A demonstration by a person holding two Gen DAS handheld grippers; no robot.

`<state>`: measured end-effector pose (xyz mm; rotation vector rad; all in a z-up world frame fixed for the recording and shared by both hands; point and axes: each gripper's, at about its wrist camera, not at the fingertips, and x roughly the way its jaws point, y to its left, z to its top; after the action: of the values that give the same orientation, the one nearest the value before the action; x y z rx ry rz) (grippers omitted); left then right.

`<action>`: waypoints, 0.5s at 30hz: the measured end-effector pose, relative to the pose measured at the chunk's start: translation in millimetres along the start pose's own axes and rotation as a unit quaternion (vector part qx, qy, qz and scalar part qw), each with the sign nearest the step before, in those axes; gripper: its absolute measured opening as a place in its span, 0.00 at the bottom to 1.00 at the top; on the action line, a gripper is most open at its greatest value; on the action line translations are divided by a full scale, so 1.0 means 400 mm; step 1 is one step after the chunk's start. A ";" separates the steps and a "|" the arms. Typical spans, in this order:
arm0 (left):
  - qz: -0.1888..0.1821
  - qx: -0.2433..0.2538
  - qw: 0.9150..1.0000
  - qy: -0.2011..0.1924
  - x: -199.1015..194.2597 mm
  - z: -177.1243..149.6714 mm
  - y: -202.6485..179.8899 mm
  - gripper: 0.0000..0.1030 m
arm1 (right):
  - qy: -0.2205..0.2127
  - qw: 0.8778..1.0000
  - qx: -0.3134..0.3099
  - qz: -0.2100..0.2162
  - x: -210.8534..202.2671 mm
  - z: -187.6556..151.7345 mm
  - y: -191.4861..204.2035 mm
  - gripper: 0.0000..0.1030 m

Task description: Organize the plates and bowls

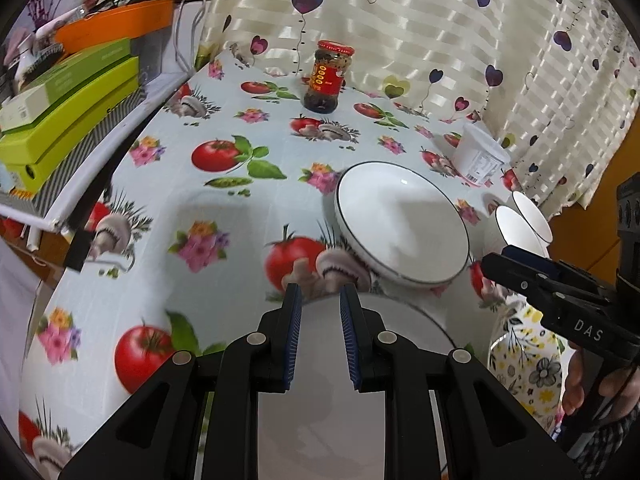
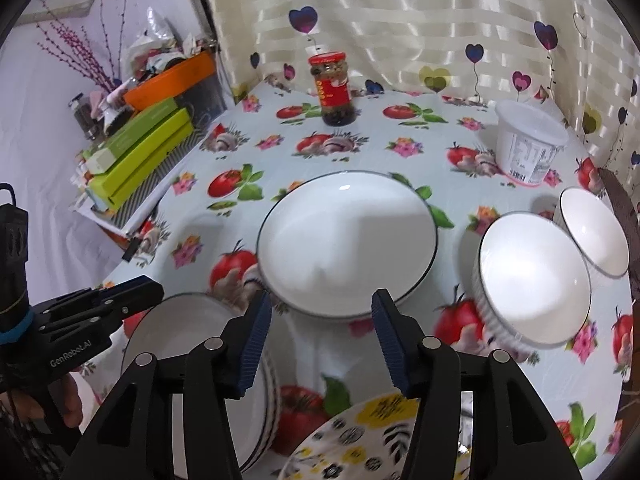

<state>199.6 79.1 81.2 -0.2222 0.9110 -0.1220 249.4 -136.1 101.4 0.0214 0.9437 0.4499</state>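
Two tongs: my right tongs (image 2: 322,306) stand released and empty; my left tongs (image 1: 320,298) stand nearly clenched, empty. Approach the white black-rimmed ceramic plate (image 2: 346,244) squarely by its near rim.

Crockery count on the table

Three white plates (image 2: 348,240), two white bowls (image 2: 532,276), one flowered plate (image 2: 360,440), one jar (image 2: 332,88), one tub (image 2: 528,140).

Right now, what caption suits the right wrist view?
Open right claw above a flowered plate, facing a white plate.
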 end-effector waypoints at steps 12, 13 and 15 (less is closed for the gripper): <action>-0.013 0.004 0.999 0.033 0.093 0.081 -0.011 0.20 | 0.003 0.999 -0.004 -0.039 0.074 0.107 -0.102 0.51; -0.014 0.008 0.999 0.036 0.102 0.088 -0.013 0.20 | 0.005 0.999 -0.003 -0.042 0.083 0.117 -0.113 0.51; -0.016 0.010 0.999 0.041 0.119 0.103 -0.014 0.20 | 0.010 0.999 0.008 -0.042 0.101 0.136 -0.136 0.50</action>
<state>261.1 70.0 70.5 -0.2136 0.9883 -0.1703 332.3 -160.5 90.7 -0.0069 0.9636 0.3659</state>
